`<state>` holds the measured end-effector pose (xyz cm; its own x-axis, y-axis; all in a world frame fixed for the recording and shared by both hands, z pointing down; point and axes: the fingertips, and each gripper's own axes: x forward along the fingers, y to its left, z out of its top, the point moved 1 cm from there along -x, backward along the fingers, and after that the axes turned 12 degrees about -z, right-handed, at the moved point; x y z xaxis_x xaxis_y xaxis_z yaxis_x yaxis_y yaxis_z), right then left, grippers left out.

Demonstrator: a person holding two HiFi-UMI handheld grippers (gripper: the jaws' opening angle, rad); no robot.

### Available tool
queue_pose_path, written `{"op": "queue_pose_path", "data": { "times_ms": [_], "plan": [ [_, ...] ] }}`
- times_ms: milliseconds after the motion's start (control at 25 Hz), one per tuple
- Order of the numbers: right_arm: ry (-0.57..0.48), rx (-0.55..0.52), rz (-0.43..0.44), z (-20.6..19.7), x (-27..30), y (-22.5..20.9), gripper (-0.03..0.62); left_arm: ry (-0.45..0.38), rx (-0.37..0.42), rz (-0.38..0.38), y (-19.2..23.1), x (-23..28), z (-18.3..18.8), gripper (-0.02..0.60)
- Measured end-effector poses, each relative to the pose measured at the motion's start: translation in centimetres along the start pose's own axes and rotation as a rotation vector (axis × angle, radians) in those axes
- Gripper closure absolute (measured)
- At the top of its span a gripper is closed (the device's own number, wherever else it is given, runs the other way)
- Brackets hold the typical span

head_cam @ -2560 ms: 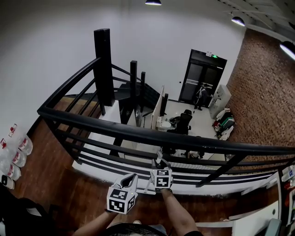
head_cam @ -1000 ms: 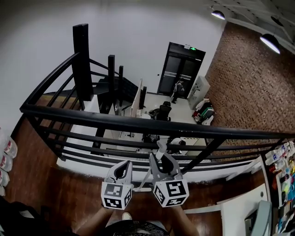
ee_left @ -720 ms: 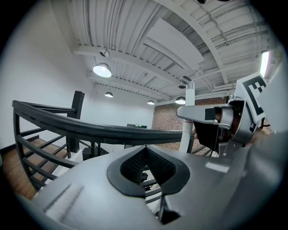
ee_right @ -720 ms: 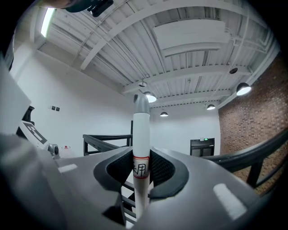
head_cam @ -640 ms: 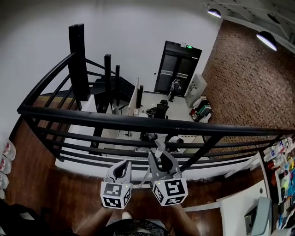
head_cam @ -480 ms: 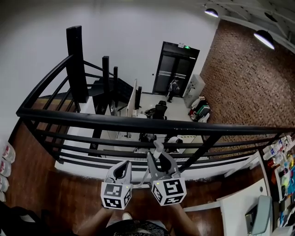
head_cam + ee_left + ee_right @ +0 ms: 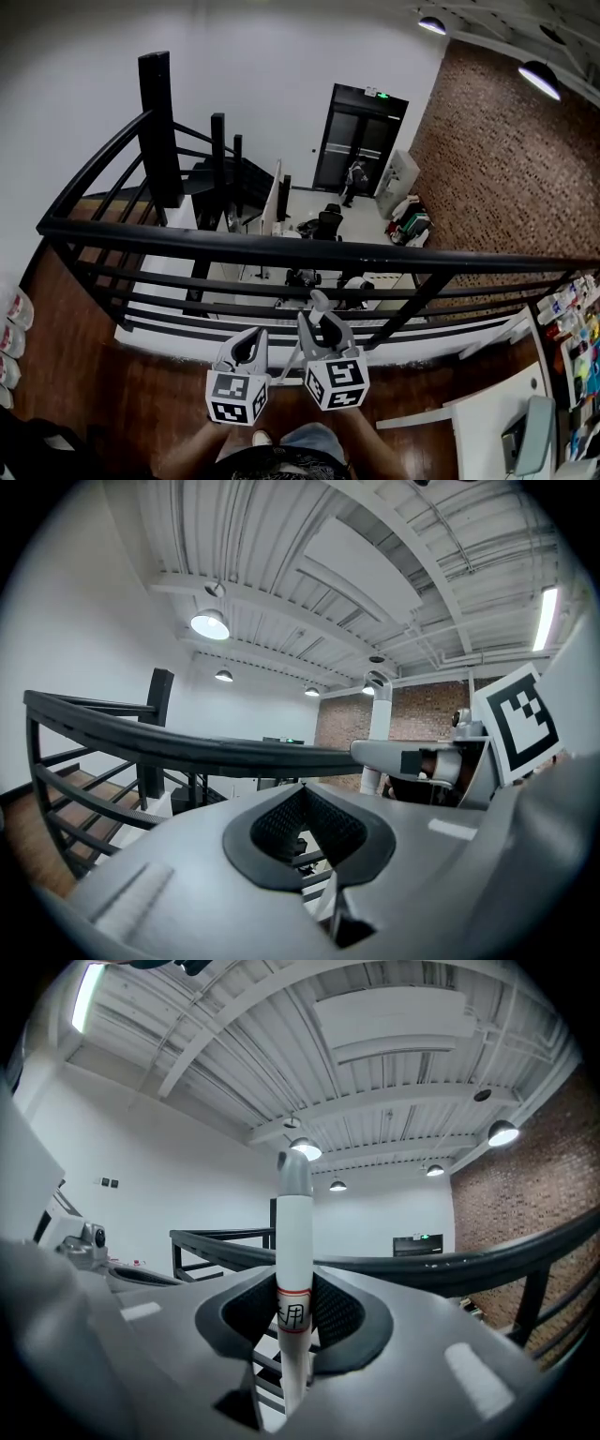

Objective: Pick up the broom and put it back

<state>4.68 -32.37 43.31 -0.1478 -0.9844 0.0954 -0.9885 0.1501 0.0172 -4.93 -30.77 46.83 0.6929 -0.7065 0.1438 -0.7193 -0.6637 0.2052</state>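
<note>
Broom handle (image 7: 292, 1241) stands upright, long axis vertical, clamped in right gripper (image 7: 294, 1321) jaws facing the black railing (image 7: 281, 251); left gripper (image 7: 305, 829) jaws pressed together, empty, just beside.

Left gripper (image 7: 251, 342) and right gripper (image 7: 317, 324) are smooth pale grey shells with black ribbed pads (image 7: 272, 822). Each carries a white cube (image 7: 236, 397) printed with black square markers. The person wears a dark, patterned top (image 7: 272, 465).

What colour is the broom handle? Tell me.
The broom handle is white with a grey tip, clearest in the right gripper view.
</note>
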Motion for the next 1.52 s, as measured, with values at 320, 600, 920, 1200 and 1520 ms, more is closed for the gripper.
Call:
{"op": "queue_pose_path", "data": {
  "times_ms": [320, 600, 920, 1200, 1520],
  "plan": [
    [0.082, -0.004, 0.011, -4.7, 1.9, 2.3, 0.507, 0.01, -0.003, 0.025, 1.1, -1.1, -0.5, 0.577],
    [0.128, 0.014, 0.031, -8.2, 3.7, 3.8, 0.507, 0.03, 0.01, 0.049, 1.8, -1.5, -1.0, 0.577],
    [0.183, 0.021, 0.061, -11.2, 6.7, 4.7, 0.507, 0.044, -0.008, 0.06, 3.4, 0.9, -1.1, 0.577],
    [0.27, 0.015, 0.07, -15.1, 8.8, 4.6, 0.507, 0.069, -0.003, 0.102, 5.5, 1.7, -1.2, 0.577],
    [0.327, -0.004, 0.1, -17.3, 12.3, 5.5, 0.507, 0.086, -0.008, 0.133, 7.4, 2.6, -1.2, 0.577]
  ]
}}
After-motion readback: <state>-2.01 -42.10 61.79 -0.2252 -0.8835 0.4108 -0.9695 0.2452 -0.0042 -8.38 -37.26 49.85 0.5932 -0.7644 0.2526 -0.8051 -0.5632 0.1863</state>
